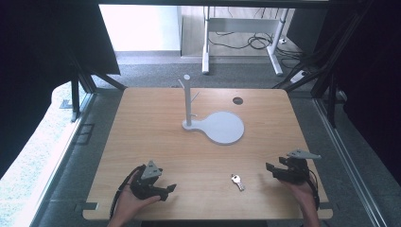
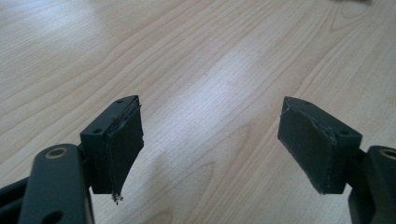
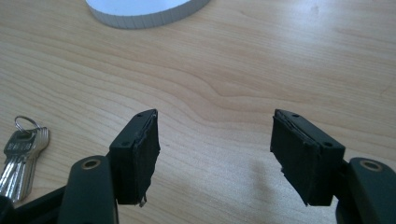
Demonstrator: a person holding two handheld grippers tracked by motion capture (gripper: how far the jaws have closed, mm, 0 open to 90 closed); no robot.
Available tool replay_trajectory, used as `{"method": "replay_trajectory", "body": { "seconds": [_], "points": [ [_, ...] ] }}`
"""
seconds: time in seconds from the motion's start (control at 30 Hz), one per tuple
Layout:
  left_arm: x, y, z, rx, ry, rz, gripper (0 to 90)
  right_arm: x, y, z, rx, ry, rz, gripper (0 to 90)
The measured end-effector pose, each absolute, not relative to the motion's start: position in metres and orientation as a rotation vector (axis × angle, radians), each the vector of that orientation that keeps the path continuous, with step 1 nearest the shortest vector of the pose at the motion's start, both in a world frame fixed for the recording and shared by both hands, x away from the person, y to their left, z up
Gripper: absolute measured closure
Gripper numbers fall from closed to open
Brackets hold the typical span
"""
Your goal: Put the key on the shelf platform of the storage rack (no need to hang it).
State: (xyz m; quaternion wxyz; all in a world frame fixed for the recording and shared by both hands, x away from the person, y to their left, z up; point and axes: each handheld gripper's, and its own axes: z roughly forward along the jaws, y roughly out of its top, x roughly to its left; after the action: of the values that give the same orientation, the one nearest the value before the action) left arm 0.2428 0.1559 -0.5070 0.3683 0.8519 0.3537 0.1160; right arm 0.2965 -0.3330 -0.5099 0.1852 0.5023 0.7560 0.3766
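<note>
High view, left to right: the left gripper [image 1: 158, 188] rests low at the near-left edge of the wooden table [image 1: 142, 137], jaws spread wide with nothing between them; the left gripper view confirms bare wood between the pads. At table centre stands the white key stand [image 1: 213, 124], an upright post with side pegs on a flat round base; no item hangs on it. The keys [image 1: 237, 181], a small bunch on a ring, lie flat on the table near the front edge, between the two grippers and closer to the right one. The right gripper [image 1: 274, 171] is at the near-right edge, jaws at full spread and empty; in the right gripper view the keys [image 3: 21, 158] lie just left of its jaws.

Status, as judged: work not yet started. Remaining: grasp the keys, carry them to the stand, hang the ring on a peg.
</note>
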Motion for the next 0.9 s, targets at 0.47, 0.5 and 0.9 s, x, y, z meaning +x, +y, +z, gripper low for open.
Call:
{"method": "replay_trajectory", "body": {
  "seconds": [0.47, 0.5, 0.9],
  "points": [
    [0.249, 0.155, -0.507, 2.184, 0.906, 0.304, 22.8, 0.292, -0.337, -0.51, 1.42, 2.134, 1.081, 35.7],
    [0.249, 0.155, -0.507, 2.184, 0.906, 0.304, 22.8, 0.292, -0.337, -0.51, 1.42, 2.134, 1.081, 35.7],
    [0.247, 0.154, -0.507, 2.188, 0.898, 0.304, 23.3, 0.294, -0.327, -0.511, 1.4, 2.209, 1.044, 39.3]
  ]
}}
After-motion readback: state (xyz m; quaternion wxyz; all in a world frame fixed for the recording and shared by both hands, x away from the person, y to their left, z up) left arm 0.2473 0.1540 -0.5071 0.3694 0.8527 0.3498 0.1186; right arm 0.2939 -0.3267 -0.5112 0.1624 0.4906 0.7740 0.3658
